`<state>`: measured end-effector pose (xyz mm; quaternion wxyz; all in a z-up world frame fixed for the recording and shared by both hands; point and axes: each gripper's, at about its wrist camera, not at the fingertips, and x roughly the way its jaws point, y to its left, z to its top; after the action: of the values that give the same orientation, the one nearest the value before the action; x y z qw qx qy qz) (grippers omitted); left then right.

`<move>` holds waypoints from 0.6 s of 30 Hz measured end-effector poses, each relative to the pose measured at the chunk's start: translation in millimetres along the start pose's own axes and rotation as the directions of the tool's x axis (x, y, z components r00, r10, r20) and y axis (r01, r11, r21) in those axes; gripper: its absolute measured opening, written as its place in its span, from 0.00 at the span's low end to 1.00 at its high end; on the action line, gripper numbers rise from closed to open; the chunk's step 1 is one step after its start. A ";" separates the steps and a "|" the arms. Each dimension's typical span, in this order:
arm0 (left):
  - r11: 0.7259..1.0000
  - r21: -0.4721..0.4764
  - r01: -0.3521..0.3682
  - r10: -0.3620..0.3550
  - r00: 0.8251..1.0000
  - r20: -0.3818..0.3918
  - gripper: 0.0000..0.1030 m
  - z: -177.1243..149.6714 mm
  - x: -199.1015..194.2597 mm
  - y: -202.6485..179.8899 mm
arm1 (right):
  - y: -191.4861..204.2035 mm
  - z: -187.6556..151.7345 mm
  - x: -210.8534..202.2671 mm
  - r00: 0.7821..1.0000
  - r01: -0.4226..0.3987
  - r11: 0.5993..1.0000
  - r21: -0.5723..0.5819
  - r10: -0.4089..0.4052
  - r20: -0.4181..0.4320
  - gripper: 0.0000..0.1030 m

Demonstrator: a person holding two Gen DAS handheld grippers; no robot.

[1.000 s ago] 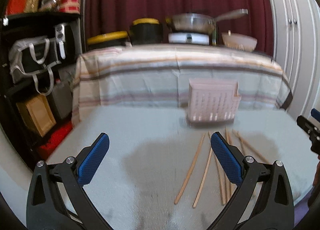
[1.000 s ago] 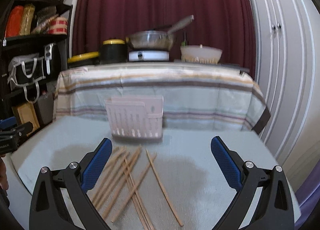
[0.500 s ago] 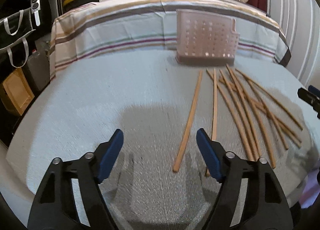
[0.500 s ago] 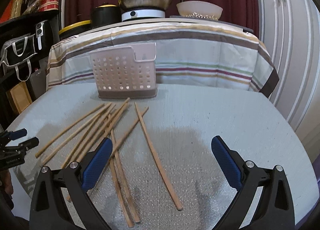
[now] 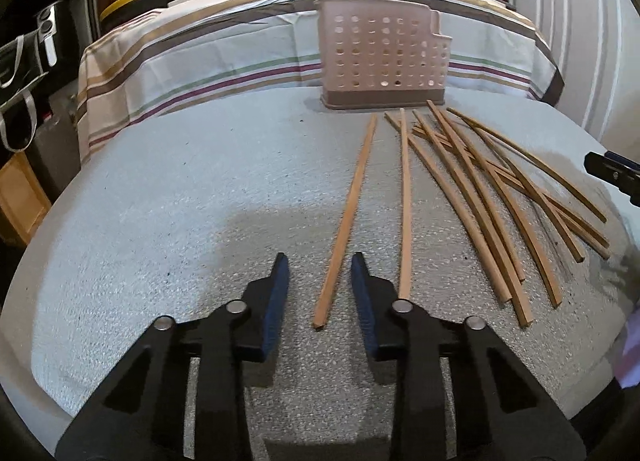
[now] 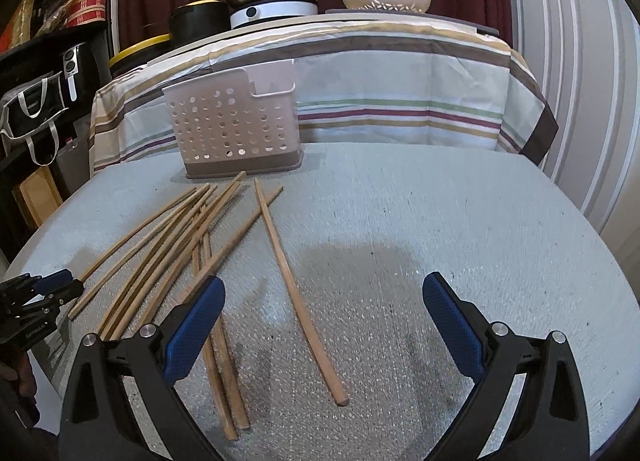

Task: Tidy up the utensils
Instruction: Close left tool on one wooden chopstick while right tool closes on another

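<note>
- Left wrist view: low over the table's [image 5: 160, 221] near edge, facing the caddy [image 5: 380, 57].
- Right wrist view: higher, further right; both share chopsticks [image 6: 160, 261] and caddy.

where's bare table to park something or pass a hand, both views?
Free: the table's right half, from the rightmost chopstick to the edge; also left of the leftmost chopstick, below the striped cloth. Crowded: the chopstick fan before the perforated caddy.
</note>
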<state>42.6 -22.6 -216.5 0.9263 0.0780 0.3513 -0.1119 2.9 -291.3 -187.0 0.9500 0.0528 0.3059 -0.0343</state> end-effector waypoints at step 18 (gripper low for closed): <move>0.999 -0.020 0.033 -0.033 0.999 0.000 0.09 -0.3 -1.3 0.1 | -7.6 -15.7 -2.4 0.997 -0.057 0.998 -0.012 0.056 -0.058 0.58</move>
<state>41.5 -22.2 -215.9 0.9250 0.0628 0.3539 -0.1234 -8.9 -296.9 -198.8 0.9417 0.0561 0.3316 -0.0038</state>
